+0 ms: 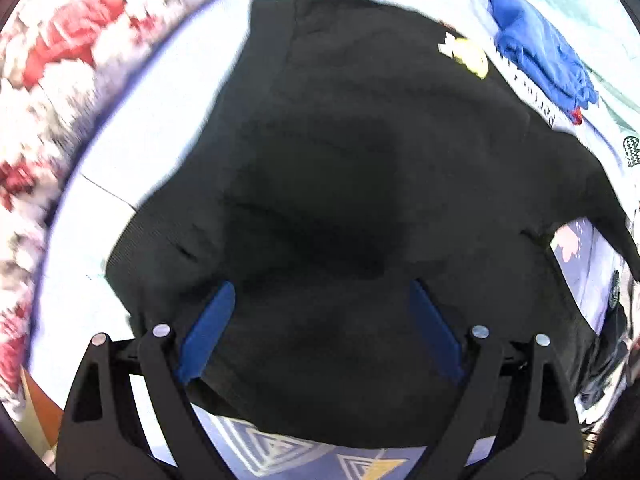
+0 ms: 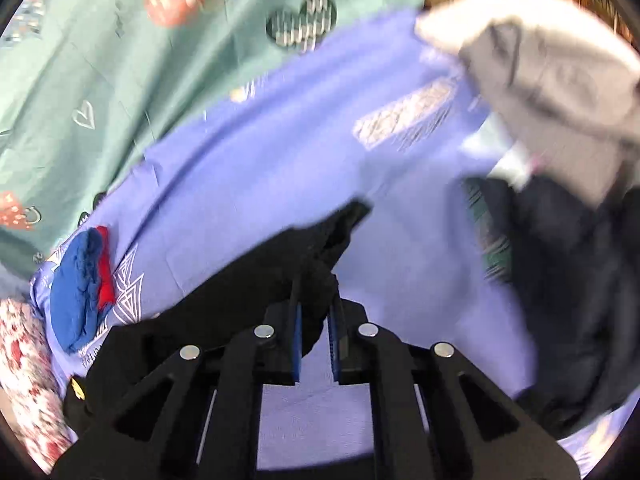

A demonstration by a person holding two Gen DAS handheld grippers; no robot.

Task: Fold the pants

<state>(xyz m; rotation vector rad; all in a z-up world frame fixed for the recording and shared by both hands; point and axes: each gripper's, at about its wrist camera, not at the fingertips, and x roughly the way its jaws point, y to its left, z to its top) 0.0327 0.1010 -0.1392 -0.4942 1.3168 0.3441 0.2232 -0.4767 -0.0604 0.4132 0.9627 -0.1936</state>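
Pinching a bunched fold of the black pants (image 2: 256,280), the right tongs (image 2: 314,312) are clamped on the cloth above the bed sheet (image 2: 400,240); the left tongs (image 1: 320,300) are hanging spread apart over the pants lying on the bed, with blue clothes (image 1: 536,48) beyond.

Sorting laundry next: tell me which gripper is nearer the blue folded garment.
Hard to call. The left gripper hangs open over the black pants, blue garment beyond them. The right gripper, shut on the pants, has it off to its left.
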